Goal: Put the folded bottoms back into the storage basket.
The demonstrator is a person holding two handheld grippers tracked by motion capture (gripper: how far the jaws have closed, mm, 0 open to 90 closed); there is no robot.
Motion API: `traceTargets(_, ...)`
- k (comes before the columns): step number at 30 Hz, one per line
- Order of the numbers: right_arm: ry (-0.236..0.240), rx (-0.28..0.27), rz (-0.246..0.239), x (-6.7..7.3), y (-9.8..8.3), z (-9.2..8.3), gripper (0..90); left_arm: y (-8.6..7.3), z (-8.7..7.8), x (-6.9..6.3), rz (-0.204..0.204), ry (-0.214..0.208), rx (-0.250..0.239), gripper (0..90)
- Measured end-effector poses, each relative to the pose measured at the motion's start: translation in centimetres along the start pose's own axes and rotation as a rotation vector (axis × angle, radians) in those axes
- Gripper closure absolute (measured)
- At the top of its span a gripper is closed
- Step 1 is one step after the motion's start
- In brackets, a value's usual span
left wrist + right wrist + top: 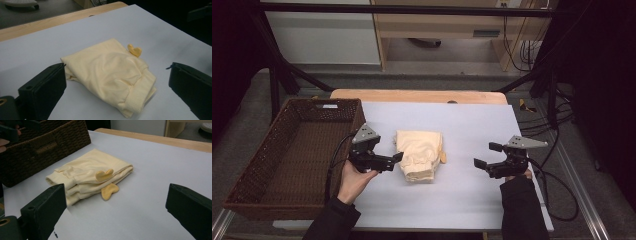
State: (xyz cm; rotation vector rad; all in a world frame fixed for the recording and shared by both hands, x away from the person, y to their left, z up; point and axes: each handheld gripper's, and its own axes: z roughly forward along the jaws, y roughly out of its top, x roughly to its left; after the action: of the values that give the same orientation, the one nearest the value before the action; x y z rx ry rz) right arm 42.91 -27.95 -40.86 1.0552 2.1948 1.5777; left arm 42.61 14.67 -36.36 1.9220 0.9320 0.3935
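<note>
While both forearms reach in low over the table, the left gripper (398,158) hangs just beside the folded yellow garment (418,154), jaws spread wide and holding nothing. Well apart to the other side, the right gripper (487,155) is likewise splayed and empty. That garment (small ear-shaped flaps at one edge) lies mid-sheet on pale paper (472,200) covering a wooden table (412,95); a wicker basket (242,185) sits alongside.

Pale yellow garment (419,154) with darker yellow tabs (104,175), dark brown woven basket (277,165), black tools.
</note>
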Motion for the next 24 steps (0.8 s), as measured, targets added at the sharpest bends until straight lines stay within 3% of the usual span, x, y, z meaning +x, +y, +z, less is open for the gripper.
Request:
traceTargets(13, -0.001, 0.003, 0.001, 0.0, 0.0, 0.1, 3.5, 0.1, 2.2, 0.1, -0.001, -0.008, 0.031, 1.1)
traceTargets(20, 0.000, 0.005, 0.001, 0.0, -0.1, 0.1, 3.5, 0.0, 3.6, 0.7, -0.015, -0.017, 0.038, 1.1)
traceTargets(24, -0.001, 0.001, 0.000, -0.1, 0.0, 0.0, 3.5, -0.2, 4.9, 1.2, -0.036, -0.028, 0.065, 1.1)
